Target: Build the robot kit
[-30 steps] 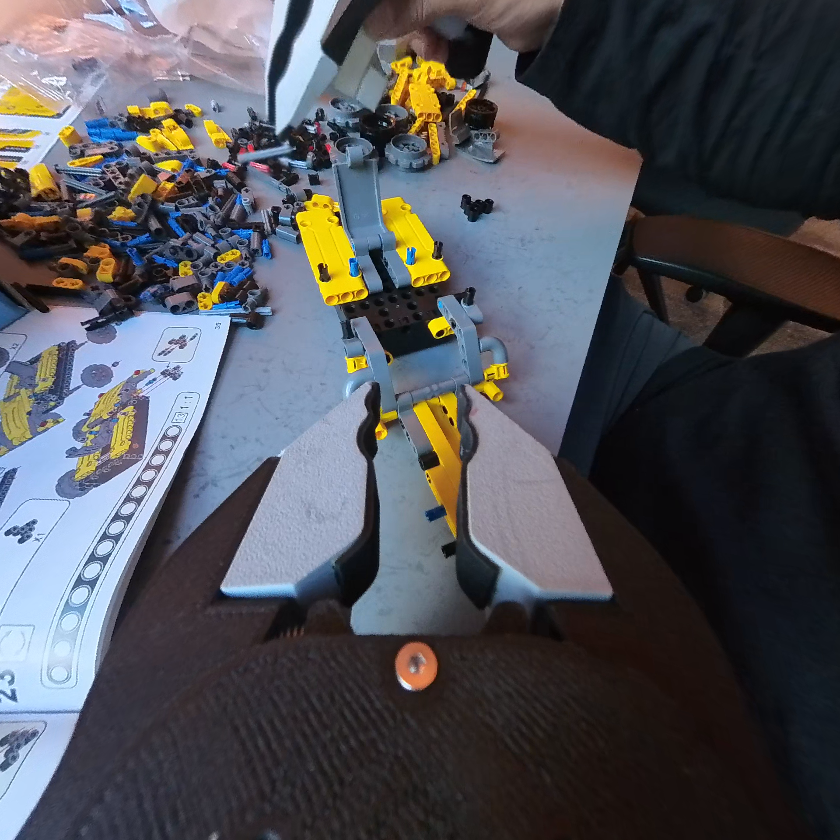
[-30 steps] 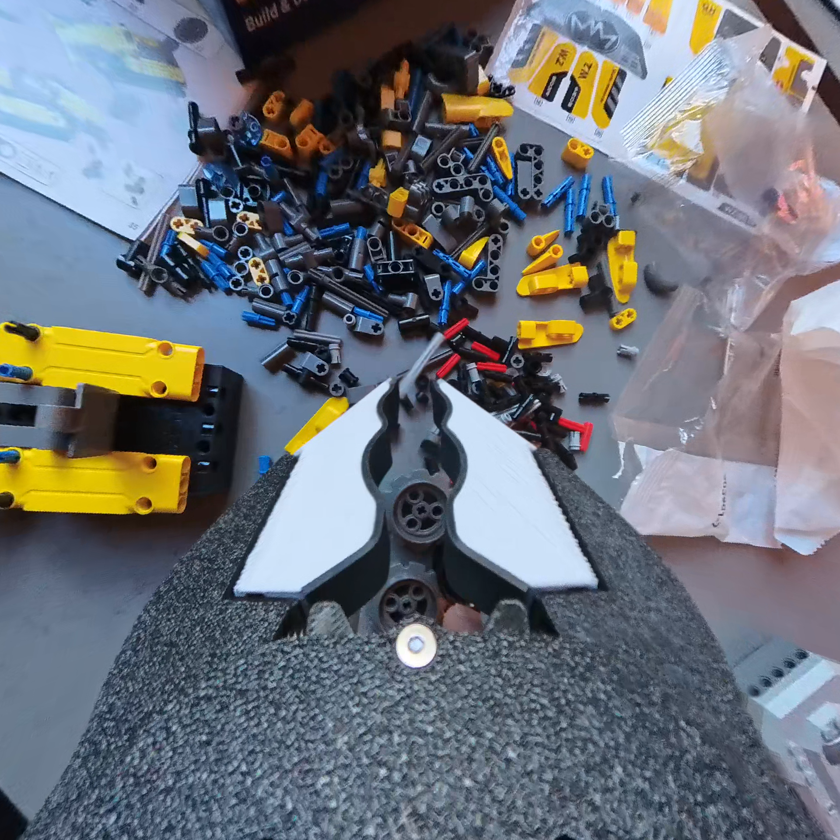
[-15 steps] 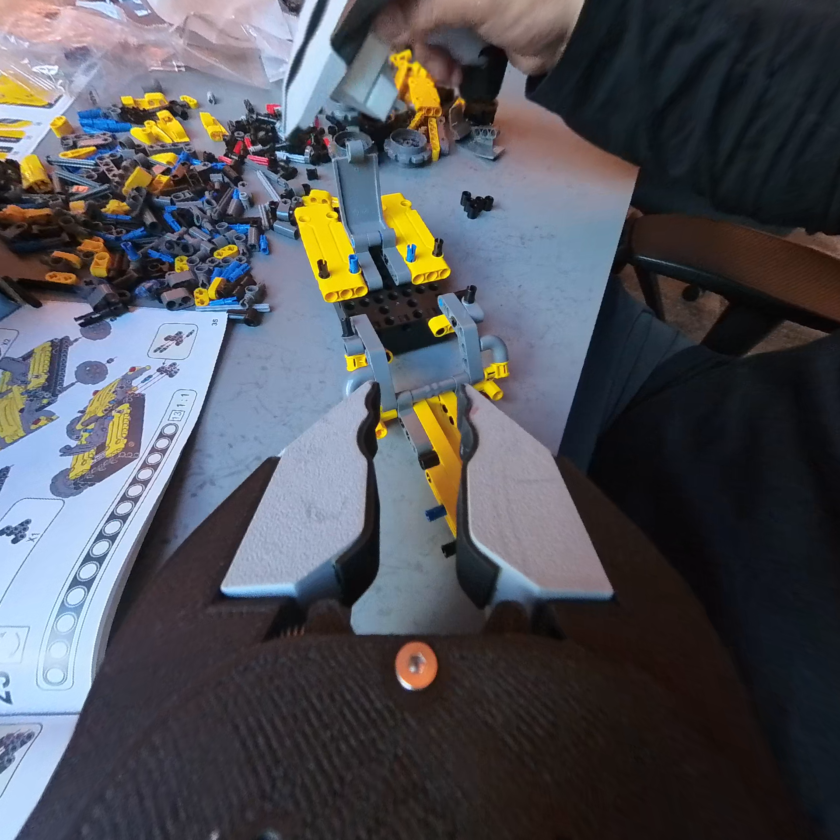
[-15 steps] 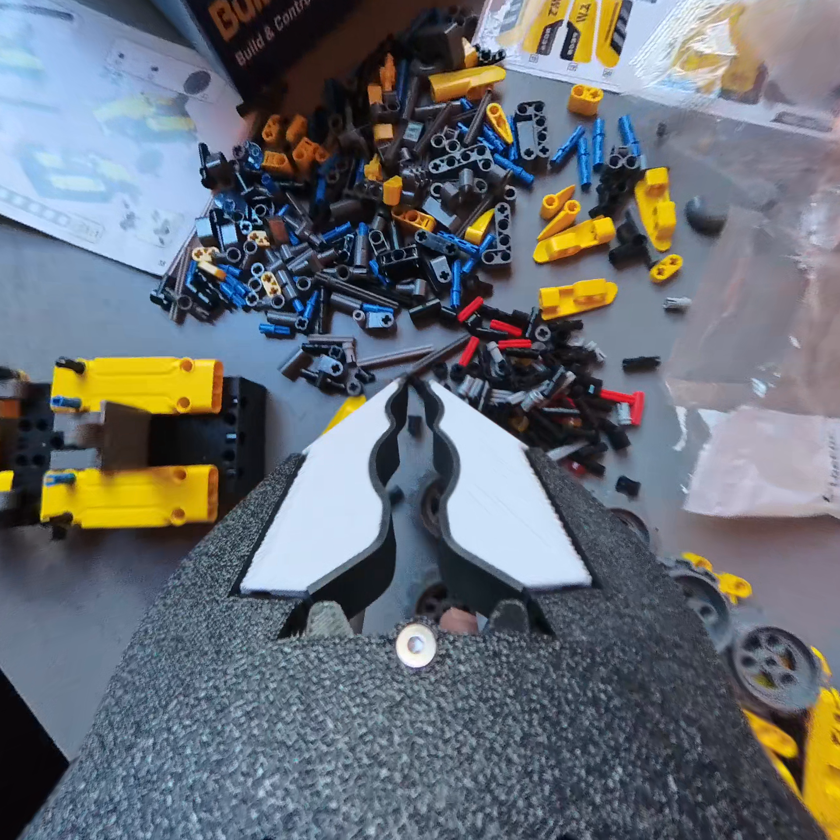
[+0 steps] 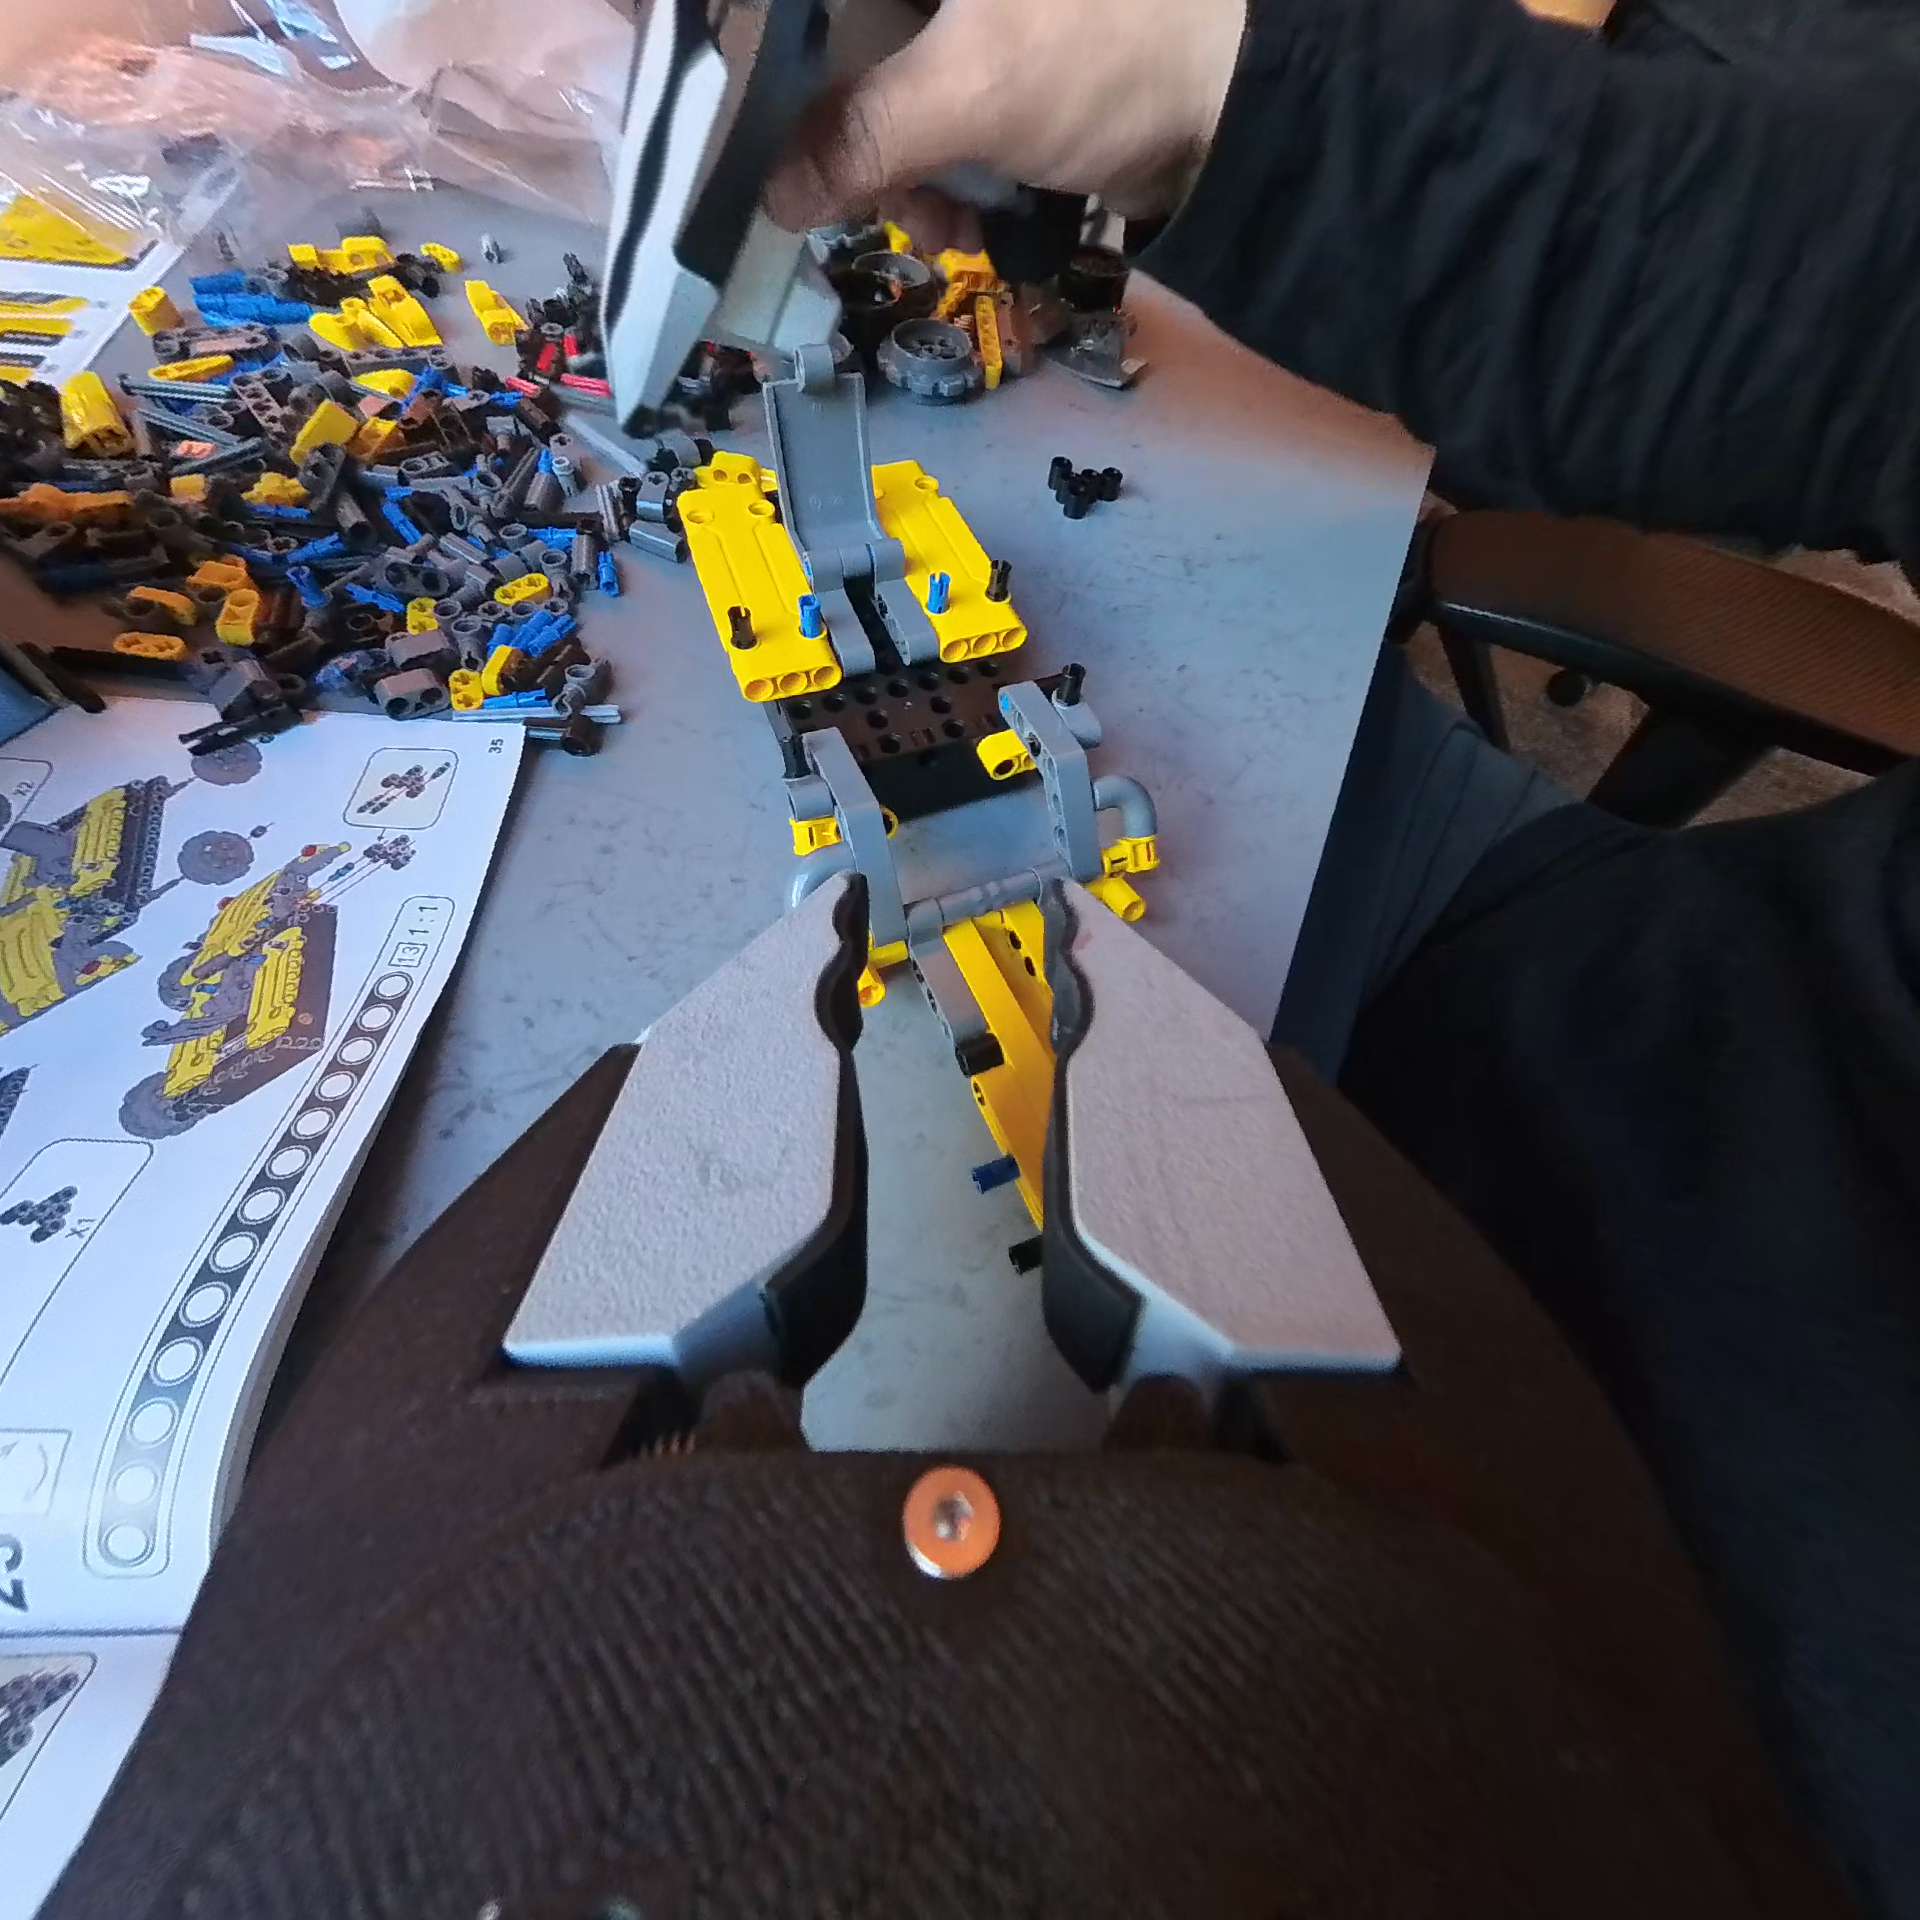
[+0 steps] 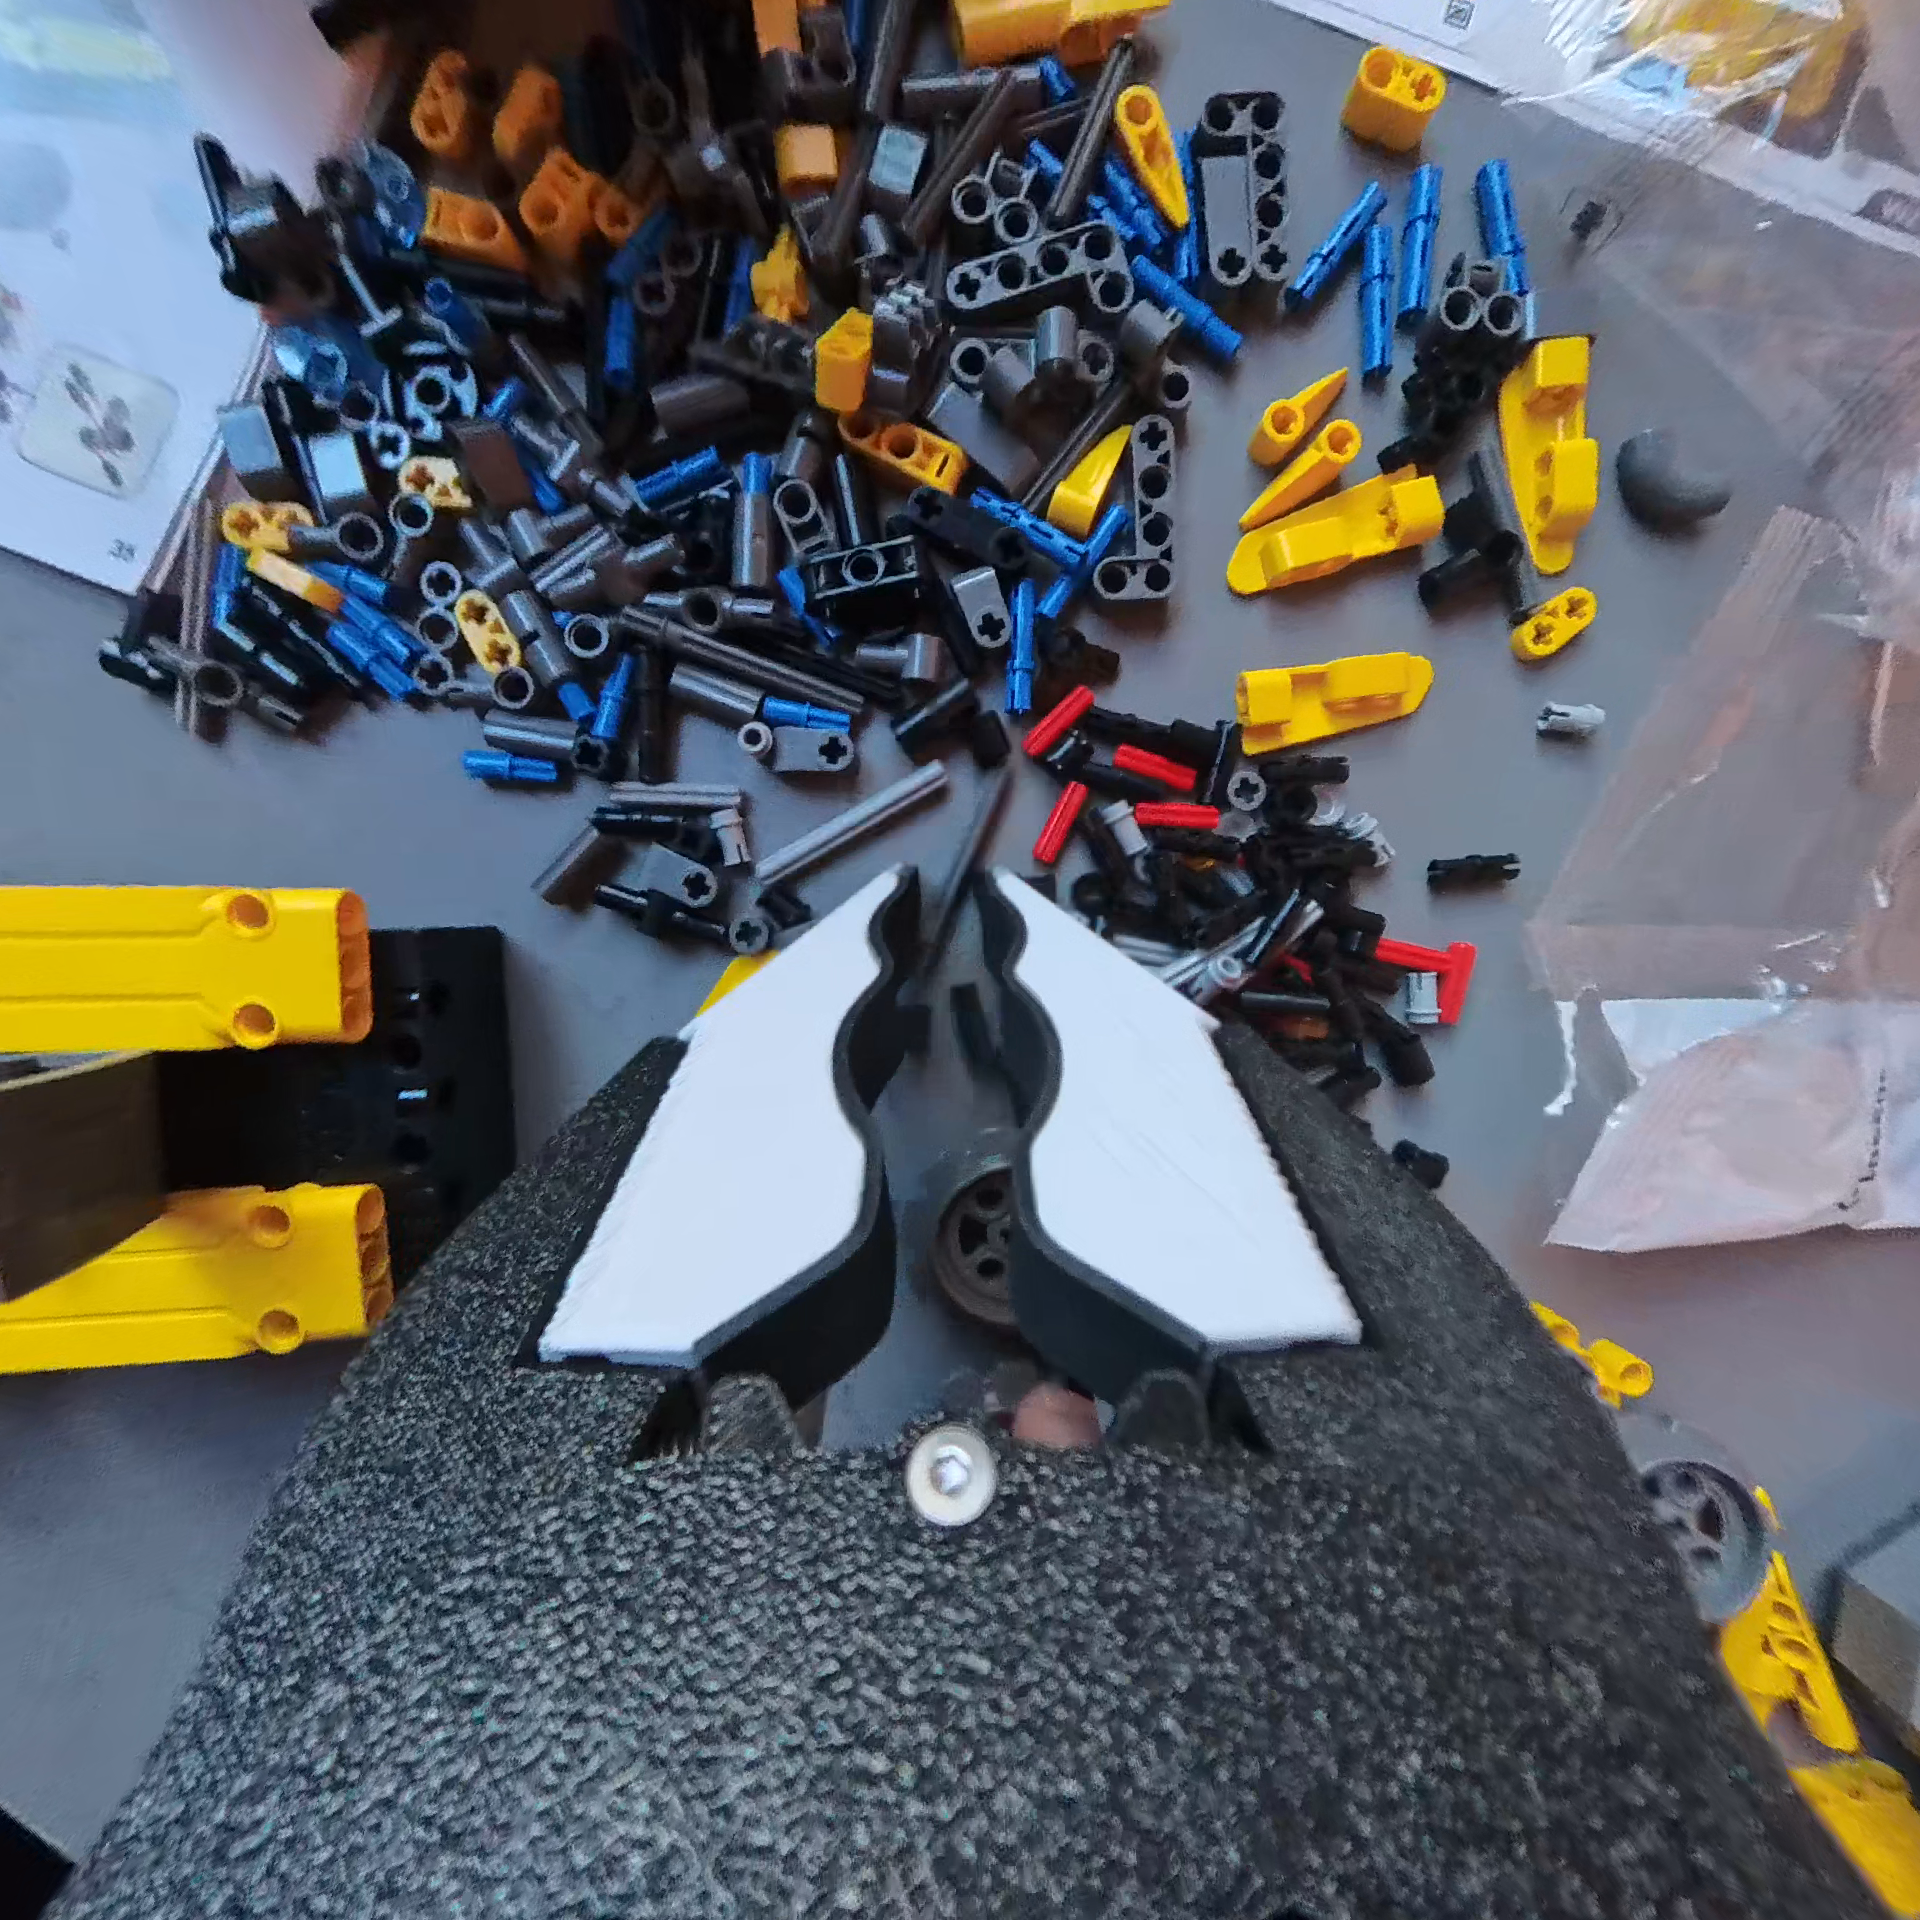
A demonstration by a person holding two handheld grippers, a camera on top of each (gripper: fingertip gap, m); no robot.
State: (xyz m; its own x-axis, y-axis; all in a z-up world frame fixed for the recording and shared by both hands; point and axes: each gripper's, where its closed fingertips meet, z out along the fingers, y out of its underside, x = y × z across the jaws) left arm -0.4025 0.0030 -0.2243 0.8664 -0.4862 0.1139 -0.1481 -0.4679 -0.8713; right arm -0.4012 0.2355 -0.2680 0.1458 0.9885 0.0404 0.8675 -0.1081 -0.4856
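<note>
My left gripper (image 5: 954, 914) is shut on the near end of a yellow, grey and black brick model (image 5: 862, 582), which lies lengthwise on the grey table (image 5: 644, 831). My right gripper (image 6: 951, 883) is low over the near edge of a pile of small parts (image 6: 779, 468). Its jaws are nearly together, with a thin black axle (image 6: 977, 831) between the tips. A grey axle (image 6: 852, 821) lies just left of it. In the left wrist view the right gripper (image 5: 649, 400) points down at the pile just beyond the model's far end, held by a hand (image 5: 1018, 94).
An open instruction booklet (image 5: 208, 987) lies at the left. Clear plastic bags (image 6: 1714, 1039) lie right of the pile. A dark wheel (image 6: 971, 1236) sits under the right gripper, with more wheels and yellow parts (image 5: 935, 343) behind the model. The table edge (image 5: 1340, 831) and a chair arm (image 5: 1662, 623) are at the right. Across from one pair of fingers to the other is roughly 25 cm.
My right gripper has come down closer to the pile and its tips have closed around the thin black axle. My left gripper and the model have stayed put.
</note>
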